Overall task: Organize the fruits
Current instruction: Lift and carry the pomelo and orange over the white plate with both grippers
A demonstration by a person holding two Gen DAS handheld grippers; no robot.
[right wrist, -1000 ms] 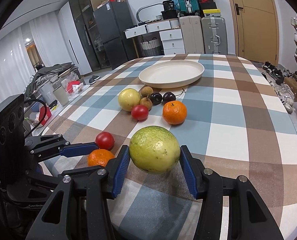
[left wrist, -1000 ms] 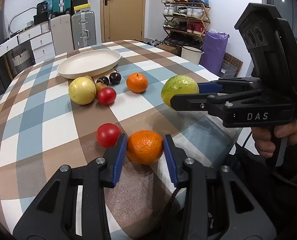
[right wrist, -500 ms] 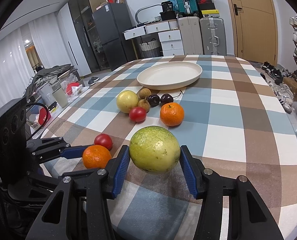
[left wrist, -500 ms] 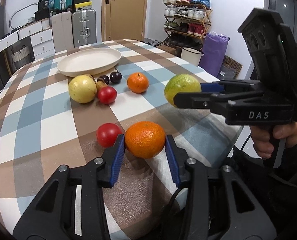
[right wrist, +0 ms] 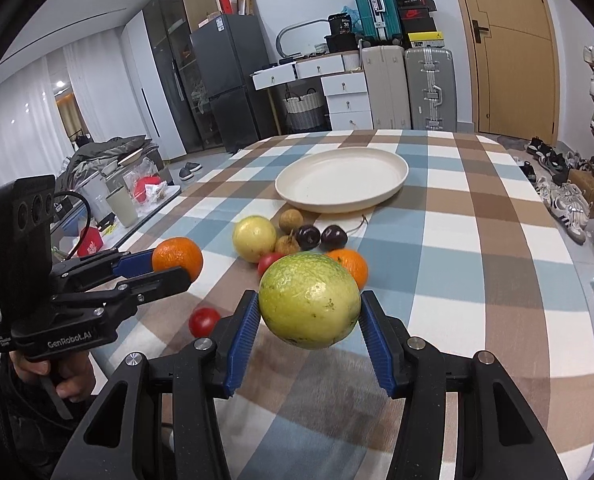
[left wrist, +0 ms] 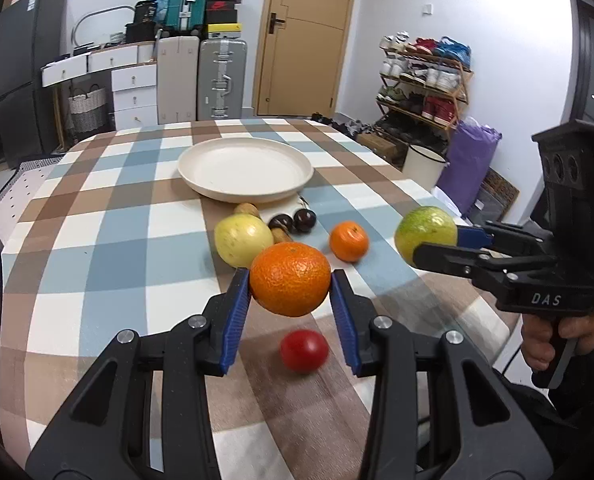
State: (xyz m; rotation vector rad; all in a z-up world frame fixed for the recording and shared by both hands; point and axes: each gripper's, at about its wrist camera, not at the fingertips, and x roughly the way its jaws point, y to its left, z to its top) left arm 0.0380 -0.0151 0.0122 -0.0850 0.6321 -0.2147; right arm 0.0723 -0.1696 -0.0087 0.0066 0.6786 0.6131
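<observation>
My left claw (left wrist: pixel 291 280) grips an orange (left wrist: pixel 290 279), my right claw (right wrist: pixel 309 312) a green fruit (right wrist: pixel 309 300); I should carry both level over the plate (left wrist: pixel 246 168) and lower before releasing.

"DAS" on right tool (left wrist: pixel 425 236); "GenRobot.AI" on left tool (right wrist: pixel 177 268).

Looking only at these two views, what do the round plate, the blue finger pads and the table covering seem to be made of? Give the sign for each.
Plate: probably ceramic or melamine; cream, smooth, matte, with a thick raised rim.
Blue pads: likely rubber or soft plastic; fine ribbed grooves, dull surface.
Table covering: looks like checked cloth, perhaps under a clear film; slight sheen leaves that open.
</observation>
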